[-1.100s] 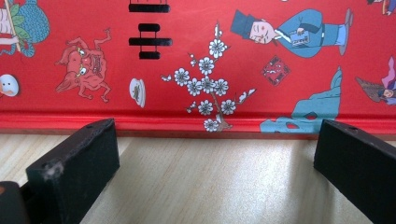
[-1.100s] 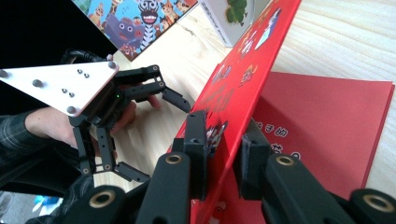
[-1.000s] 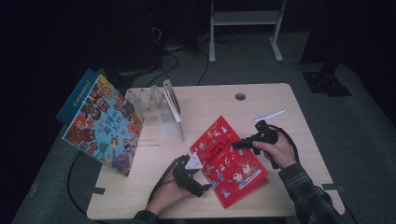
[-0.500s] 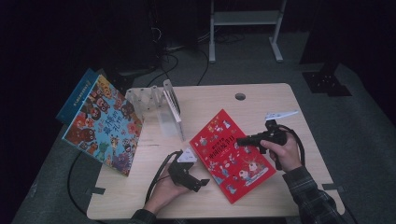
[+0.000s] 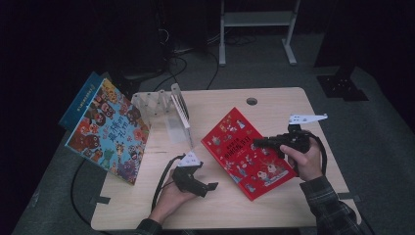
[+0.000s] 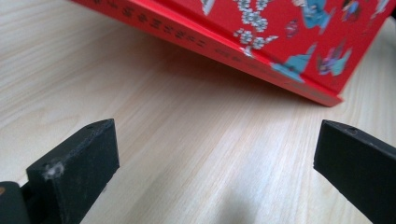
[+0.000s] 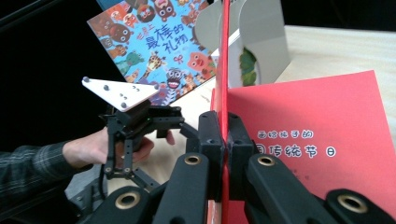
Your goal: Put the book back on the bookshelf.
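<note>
Right hand-held gripper (image 5: 258,142) clamped on red book's cover (image 5: 243,152) near tabletop's right edge; left hand-held gripper (image 5: 211,186) agape, empty. Risk: thin cover slips, tears.

Over the last second your right gripper (image 5: 259,142) has drawn the red book (image 5: 244,152) to the right and turned it, so the cover it clamps now stands on edge between the shut jaws in the right gripper view (image 7: 223,140). The book's far corner has swung away from the clear rack (image 5: 164,105), and its near edge sits further right on the table (image 5: 274,215). Your left gripper (image 5: 208,188), which was touching the book's left edge a second ago, has let go and pulled back toward the near left; its jaws now stand wide apart over bare wood (image 6: 215,154), just short of the book's spine (image 6: 243,46).
</note>
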Demonstrator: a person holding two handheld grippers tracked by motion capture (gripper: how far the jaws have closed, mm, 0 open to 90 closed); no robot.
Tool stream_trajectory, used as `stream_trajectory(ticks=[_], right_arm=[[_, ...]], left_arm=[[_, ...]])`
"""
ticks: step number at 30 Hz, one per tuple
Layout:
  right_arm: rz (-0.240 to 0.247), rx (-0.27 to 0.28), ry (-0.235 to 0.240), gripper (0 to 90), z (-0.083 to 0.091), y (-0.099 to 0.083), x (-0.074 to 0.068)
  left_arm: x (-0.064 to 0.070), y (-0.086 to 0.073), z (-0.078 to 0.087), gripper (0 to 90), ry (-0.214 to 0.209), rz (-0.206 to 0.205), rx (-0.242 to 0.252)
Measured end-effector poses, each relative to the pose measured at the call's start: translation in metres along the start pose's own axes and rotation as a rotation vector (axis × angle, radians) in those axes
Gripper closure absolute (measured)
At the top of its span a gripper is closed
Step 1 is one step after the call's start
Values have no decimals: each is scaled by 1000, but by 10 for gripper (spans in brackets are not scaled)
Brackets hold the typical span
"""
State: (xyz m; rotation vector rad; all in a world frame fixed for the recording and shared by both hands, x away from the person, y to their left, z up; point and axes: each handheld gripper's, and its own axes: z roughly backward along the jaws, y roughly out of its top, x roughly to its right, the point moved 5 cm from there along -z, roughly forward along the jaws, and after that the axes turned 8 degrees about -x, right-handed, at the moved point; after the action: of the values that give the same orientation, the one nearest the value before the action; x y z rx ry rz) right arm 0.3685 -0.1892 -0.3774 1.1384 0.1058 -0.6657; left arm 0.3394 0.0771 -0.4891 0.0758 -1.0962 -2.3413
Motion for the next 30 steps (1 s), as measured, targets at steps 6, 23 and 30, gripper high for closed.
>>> stream_trajectory(ticks=[6,23,30], right_arm=[[32,30,-37,876,10,8,-5],[77,103,-29,876,38,25,-22],[88,110,-15,876,41,27,-26]], left_arm=[[-1,16,11,0,-22,16,73],[-6,69,12,0,-81,42,185],[-13,84,16,0,-110,72,253]])
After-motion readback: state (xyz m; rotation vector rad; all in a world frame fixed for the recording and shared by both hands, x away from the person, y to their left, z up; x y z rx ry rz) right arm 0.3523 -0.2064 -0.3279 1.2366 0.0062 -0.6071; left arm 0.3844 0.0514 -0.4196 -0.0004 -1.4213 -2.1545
